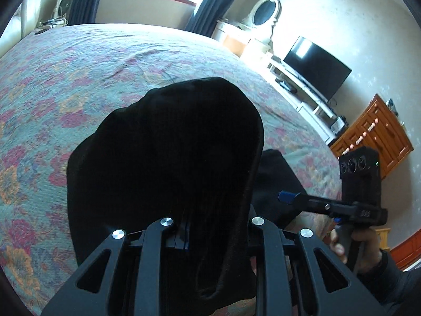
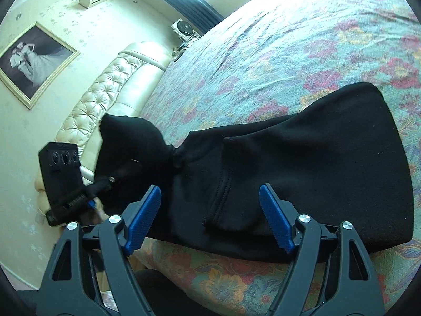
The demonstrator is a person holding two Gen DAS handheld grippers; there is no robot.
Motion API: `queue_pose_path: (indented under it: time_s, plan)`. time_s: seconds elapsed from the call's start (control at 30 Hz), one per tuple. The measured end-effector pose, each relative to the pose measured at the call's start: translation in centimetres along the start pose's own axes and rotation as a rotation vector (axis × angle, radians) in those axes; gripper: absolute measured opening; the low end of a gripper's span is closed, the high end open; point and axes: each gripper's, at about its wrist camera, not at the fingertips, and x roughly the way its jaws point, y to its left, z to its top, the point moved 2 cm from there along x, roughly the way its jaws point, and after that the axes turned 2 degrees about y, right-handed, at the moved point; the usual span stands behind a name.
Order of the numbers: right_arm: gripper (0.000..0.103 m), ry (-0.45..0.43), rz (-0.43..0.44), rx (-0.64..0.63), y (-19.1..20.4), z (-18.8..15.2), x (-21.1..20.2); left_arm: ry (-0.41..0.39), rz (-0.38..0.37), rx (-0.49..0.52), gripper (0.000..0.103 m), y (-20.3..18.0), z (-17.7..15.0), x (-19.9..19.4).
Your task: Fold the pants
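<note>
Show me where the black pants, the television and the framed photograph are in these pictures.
black pants (image 2: 302, 163): right wrist view, on the flat cloth lying on the bed.
television (image 1: 317, 67): left wrist view, on the middle of its dark screen.
framed photograph (image 2: 34, 63): right wrist view, on the picture inside the gold frame.

Right hand-held gripper (image 2: 210, 217) jaws spread wide, hovering over black pants (image 2: 302, 173) on floral bedspread (image 2: 289, 52). Left hand-held gripper (image 2: 131, 167) clamps bunched pants end near tufted headboard (image 2: 105, 89).

A wide bed (image 2: 276, 60) covered by a wrinkled teal floral spread carries the black pants (image 2: 302, 173), which lie folded across its near edge, one end bunched and raised.
</note>
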Motion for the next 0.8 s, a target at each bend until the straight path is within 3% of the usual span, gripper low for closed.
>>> queue_pose_path:
  time_s: [0.17,0.37,0.6,0.8]
  plan:
    - [0.078,0.017,0.016,0.061,-2.1,0.3,0.0,0.086,0.047,0.055,0.023,-2.4,-0.8,5.4]
    - [0.078,0.029,0.034,0.1,-3.8,0.3,0.4,0.141,0.068,0.042,0.024,-3.3,-0.9,8.6]
    - [0.079,0.025,0.071,0.143,-4.8,0.4,0.2,0.107,-0.003,0.018,0.052,-4.9,0.0,8.1]
    - [0.082,0.031,0.08,0.159,-5.1,0.7,0.4,0.053,0.025,0.025,0.072,-5.0,-0.1,6.1]
